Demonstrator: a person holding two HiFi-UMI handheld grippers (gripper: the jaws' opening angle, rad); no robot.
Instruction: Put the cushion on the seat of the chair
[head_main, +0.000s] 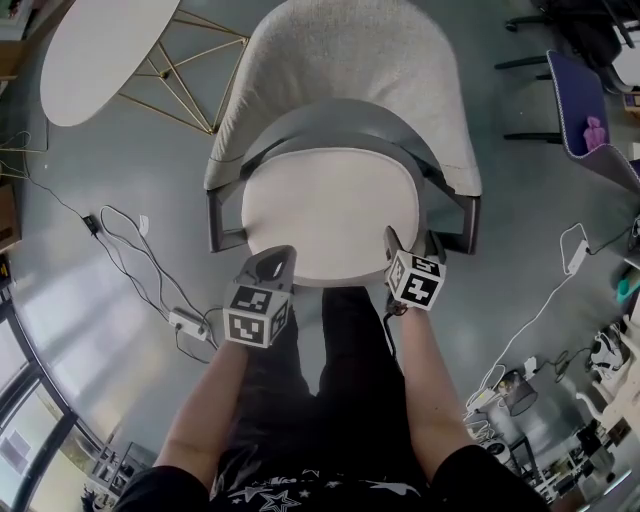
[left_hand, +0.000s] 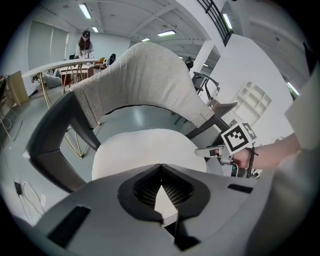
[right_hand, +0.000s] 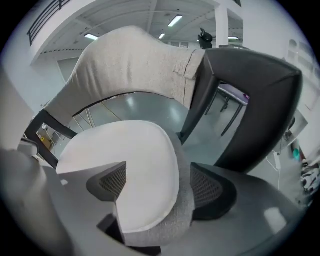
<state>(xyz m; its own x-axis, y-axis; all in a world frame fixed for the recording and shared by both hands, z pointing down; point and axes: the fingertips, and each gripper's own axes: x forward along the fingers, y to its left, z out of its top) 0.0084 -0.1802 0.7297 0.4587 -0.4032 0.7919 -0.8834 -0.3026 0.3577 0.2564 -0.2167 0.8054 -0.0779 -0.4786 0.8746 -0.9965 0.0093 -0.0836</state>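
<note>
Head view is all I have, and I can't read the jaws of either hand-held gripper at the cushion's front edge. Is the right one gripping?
Observer: No. The right hand-held gripper is open. Its jaws stand wide apart, with the edge of the cushion between them and neither pad pressing on it.
Operator: And the left?
Observer: The left hand-held gripper is shut on the cushion, with a white wedge of its edge pinched between the jaws.
Operator: What's under the cushion?
Observer: The right gripper view shows grey fabric beneath its white top. I cannot tell whether that belongs to the chair or is the cushion's own underside.
</note>
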